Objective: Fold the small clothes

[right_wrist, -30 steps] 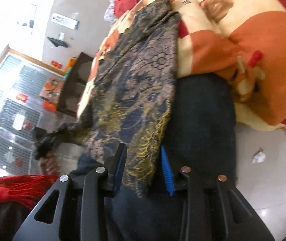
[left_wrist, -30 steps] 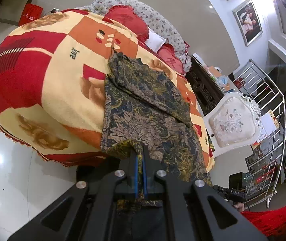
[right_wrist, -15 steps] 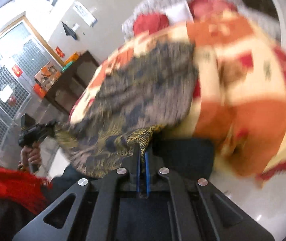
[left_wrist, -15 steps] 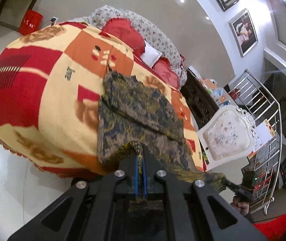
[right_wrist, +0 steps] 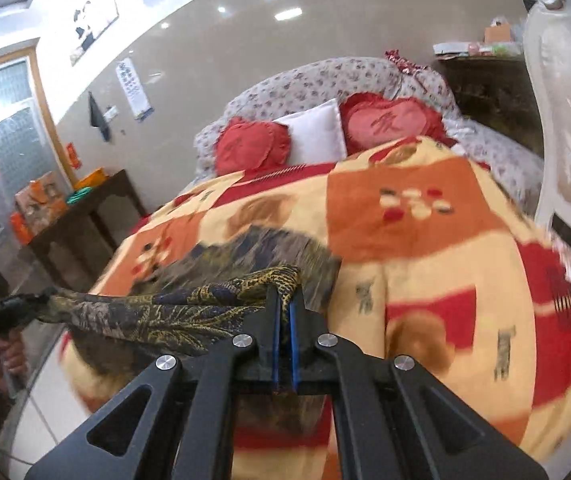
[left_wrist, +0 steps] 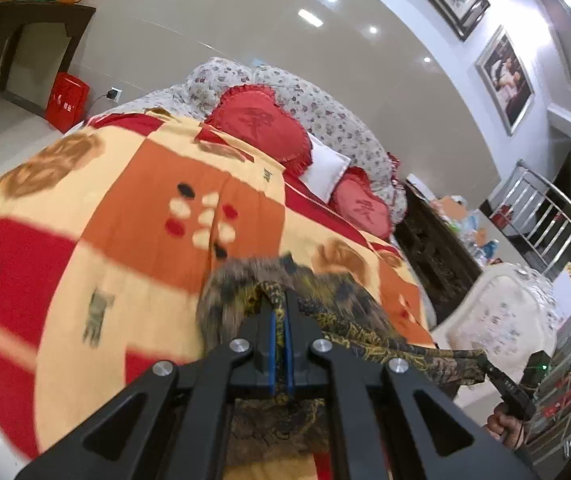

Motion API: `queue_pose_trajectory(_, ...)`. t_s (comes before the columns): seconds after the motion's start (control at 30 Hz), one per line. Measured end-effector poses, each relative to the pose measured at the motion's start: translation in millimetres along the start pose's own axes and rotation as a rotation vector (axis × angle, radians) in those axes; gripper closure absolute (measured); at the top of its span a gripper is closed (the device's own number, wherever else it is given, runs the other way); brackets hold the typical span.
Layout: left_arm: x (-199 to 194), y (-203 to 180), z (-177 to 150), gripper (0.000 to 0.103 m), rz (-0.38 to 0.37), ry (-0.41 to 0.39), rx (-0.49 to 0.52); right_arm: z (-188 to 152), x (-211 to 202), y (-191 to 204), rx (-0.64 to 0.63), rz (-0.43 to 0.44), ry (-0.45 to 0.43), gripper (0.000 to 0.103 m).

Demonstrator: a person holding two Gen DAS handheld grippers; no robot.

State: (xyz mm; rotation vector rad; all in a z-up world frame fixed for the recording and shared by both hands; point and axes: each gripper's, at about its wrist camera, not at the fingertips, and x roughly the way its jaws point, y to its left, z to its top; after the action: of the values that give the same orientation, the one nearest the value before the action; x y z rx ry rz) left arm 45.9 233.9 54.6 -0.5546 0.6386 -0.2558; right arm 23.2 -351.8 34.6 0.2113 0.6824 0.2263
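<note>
Both tools have swung up over the bed since a second ago, and the patterned cloth that then hung down the bed's near edge is now lifted and stretched between them. Nearest, the left tool (left_wrist: 281, 312) is clenched on one corner of the dark, gold-patterned cloth (left_wrist: 349, 320), fabric pinched between its blue pads. The right tool (right_wrist: 284, 312), whose jaws have just been closing, now grips the other corner of the cloth (right_wrist: 157, 312). From that grip the cloth runs taut across to the other tool. Beyond the taut edge the rest of the cloth lies on the orange, red and cream blanket (left_wrist: 133, 216). Farther back sit two red heart cushions (right_wrist: 251, 144) and a white pillow (right_wrist: 313, 136).
</note>
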Motion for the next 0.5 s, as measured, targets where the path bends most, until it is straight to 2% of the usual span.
queue_pose_trajectory(0.17, 80, 4, 42, 0.1, 0.086, 0.033, 0.026, 38, 77, 6, -0.036, -0.076, 0.02, 0.098)
queue_pose_trajectory(0.23, 117, 11, 49, 0.1, 0.132, 0.076, 0.04, 45, 110, 6, -0.043, -0.104, 0.05, 0.098)
queue_pose_trajectory(0.37, 172, 20, 42, 0.1, 0.225, 0.149, 0.124, 41, 168, -1, -0.061, -0.169, 0.131, 0.098)
queue_pose_trajectory(0.5, 210, 33, 29, 0.098, 0.278, 0.227, 0.153, 30, 202, -13, -0.038, -0.186, 0.2, 0.098)
